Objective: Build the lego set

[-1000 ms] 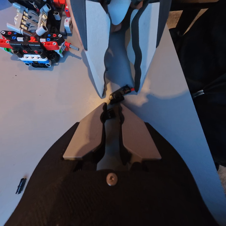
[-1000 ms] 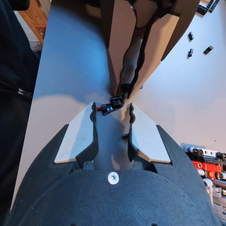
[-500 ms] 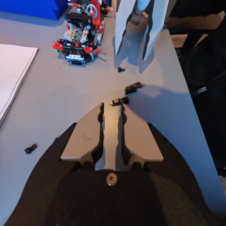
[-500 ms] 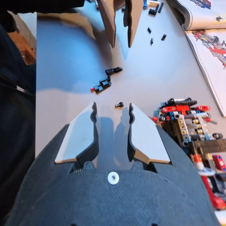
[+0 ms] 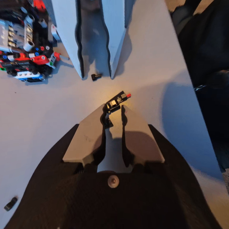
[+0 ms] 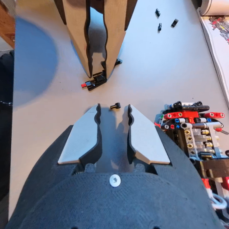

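My left gripper is open and low over the grey table. A small black assembly with a red pin lies at its tips, one end between them. Another black piece rests against the inside of its left finger. My right gripper is open, with a small black pin on the table between its tips. In the right wrist view the left gripper comes in from the top over the assembly. In the left wrist view the right gripper straddles the pin.
The part-built lego model stands right of my right gripper; it shows at the upper left in the left wrist view. An instruction booklet lies far right. Loose black pieces lie beyond. The table edge and a person's dark clothing are close. One gripper's finger ends stand about 5 cm off the other's.
Both grippers have come lower and closer together since half a second ago. The left tips have reached the red-pinned assembly, and the right tips now straddle the small black pin.
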A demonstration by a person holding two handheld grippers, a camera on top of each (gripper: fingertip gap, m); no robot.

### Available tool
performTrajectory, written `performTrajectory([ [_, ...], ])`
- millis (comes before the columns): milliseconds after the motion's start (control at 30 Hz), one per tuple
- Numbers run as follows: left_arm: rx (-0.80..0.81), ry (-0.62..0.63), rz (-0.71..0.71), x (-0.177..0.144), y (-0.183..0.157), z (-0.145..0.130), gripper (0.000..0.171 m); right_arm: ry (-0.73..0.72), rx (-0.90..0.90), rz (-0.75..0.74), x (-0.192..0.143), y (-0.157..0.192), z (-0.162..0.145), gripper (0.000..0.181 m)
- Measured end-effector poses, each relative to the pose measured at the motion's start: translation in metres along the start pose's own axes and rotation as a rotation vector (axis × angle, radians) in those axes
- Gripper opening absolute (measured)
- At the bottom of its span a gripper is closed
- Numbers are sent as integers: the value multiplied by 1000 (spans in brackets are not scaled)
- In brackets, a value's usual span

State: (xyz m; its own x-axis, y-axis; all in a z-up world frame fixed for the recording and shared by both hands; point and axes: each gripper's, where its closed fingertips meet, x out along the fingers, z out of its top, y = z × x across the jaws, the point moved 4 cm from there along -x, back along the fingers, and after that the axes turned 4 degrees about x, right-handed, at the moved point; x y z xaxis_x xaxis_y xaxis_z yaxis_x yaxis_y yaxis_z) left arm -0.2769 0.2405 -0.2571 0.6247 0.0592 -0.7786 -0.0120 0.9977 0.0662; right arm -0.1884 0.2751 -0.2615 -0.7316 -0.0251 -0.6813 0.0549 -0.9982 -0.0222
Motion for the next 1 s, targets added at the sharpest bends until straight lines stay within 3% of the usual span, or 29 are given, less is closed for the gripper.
performTrajectory([
  [200,-92,3,116,7,0,8,16,-3,-5,13,-7,3,-7,22],
  [367,-397,10,321,17,9,18,17,-2,18,-28,-22,7,-22,18],
  [467,-492,-7,276,15,-4,22,23,-4,33,-37,-29,7,-28,21],
  [700,-331,17,221,-10,-15,22,27,-13,-64,25,-17,2,-11,30],
  [833,-206,46,140,-1,-7,19,25,-19,-208,134,-11,16,0,33],
  [1000,-16,58,67,9,-3,17,4,34,-284,203,-4,20,2,43],
])
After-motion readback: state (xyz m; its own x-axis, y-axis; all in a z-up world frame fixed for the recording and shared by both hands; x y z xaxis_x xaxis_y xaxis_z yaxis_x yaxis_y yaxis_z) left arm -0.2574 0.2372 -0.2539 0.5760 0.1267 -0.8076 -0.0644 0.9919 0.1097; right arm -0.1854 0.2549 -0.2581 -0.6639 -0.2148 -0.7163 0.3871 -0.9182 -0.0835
